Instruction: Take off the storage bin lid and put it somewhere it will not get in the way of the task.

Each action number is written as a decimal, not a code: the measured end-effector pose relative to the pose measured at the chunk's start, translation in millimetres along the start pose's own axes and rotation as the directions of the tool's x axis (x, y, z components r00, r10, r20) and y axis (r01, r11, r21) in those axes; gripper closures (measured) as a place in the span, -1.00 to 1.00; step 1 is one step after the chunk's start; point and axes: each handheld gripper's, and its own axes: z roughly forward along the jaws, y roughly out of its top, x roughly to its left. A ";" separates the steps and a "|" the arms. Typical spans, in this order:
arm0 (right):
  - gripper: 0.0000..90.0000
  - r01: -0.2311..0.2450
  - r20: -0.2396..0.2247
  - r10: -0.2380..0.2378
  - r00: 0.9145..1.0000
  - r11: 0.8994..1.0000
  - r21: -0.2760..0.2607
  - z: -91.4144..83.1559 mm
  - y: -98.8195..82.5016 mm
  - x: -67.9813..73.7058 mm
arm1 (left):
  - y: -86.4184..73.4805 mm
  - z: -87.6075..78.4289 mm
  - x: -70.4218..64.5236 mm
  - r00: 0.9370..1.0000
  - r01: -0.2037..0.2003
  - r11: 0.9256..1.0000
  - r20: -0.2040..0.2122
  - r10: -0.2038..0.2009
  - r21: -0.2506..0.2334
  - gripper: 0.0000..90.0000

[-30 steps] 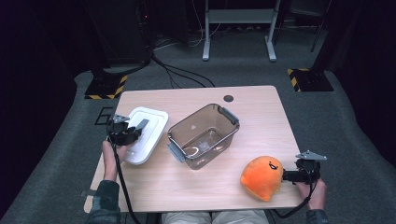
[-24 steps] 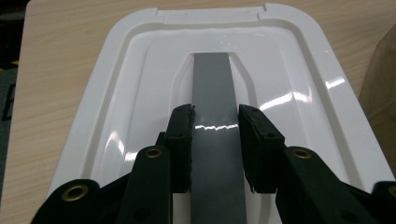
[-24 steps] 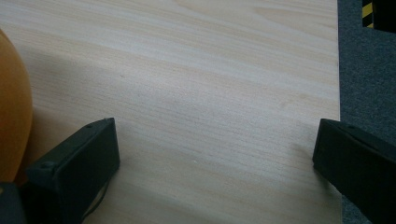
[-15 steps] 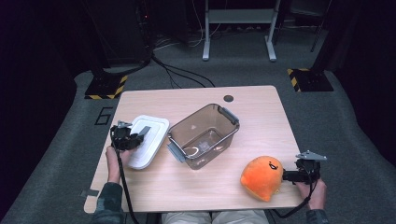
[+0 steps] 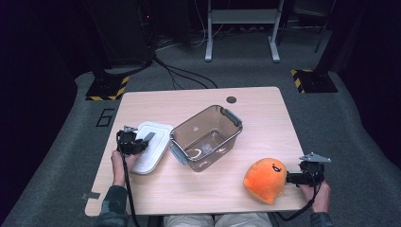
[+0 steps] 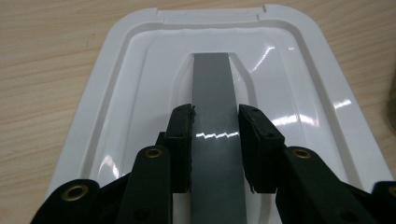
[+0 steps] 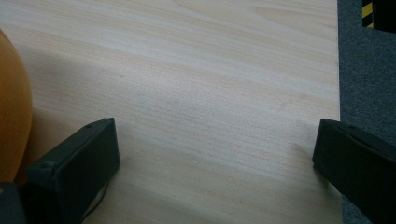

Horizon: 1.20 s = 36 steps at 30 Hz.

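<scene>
A dim room around a pale wooden tabletop [image 5: 203, 101].
We see grey carpet [image 5: 350, 123], black cables [image 5: 182, 75] at upper centre, a white metal frame [image 5: 241, 28] behind, and yellow-black striped bases [image 5: 312, 80] either side.

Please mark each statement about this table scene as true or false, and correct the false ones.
1. The left gripper has its jaws on either side of the grey handle strip of the white lid. True.
2. The white lid sits on top of the clear container. False: it lies flat on the table beside the container.
3. The right gripper has its jaws wide open. True.
4. The orange plush toy is inside the container. False: it lies on the table beside the right gripper.
</scene>
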 end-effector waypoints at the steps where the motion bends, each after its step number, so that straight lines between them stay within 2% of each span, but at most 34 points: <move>1: -1.00 0.000 0.000 0.000 1.000 1.000 0.000 0.0 0.0 0.0 | -0.3 1.1 -0.1 1.000 -0.002 1.000 -0.003 0.002 0.006 0.47; 7: -1.00 0.000 0.000 0.000 1.000 1.000 0.000 0.0 0.0 0.0 | 0.0 7.4 -3.3 1.000 -0.011 1.000 -0.018 0.012 0.024 0.47; 12: -1.00 -0.003 0.002 0.003 1.000 1.000 0.000 -0.1 0.0 0.0 | 0.4 12.1 -4.4 0.999 -0.031 0.998 -0.032 0.033 0.058 0.47; 19: -1.00 -0.005 0.001 0.005 1.000 1.000 0.000 0.0 0.0 0.1 | -0.2 17.5 -3.6 0.999 -0.028 0.997 -0.043 0.031 0.065 0.47; 25: -1.00 -0.002 0.002 0.002 1.000 1.000 0.000 -0.1 0.0 -0.2 | 0.1 20.5 -1.9 0.998 -0.027 0.998 -0.047 0.030 0.050 0.47; 28: -1.00 -0.006 0.002 0.006 1.000 1.000 -0.001 0.0 0.1 0.1 | 0.0 21.4 -0.6 0.998 -0.018 0.999 -0.054 0.020 0.043 0.47; 36: -1.00 -0.003 0.003 0.003 1.000 1.000 0.000 0.0 0.0 -0.1 | -1.2 21.4 1.3 0.999 0.012 1.000 -0.043 -0.011 0.009 0.43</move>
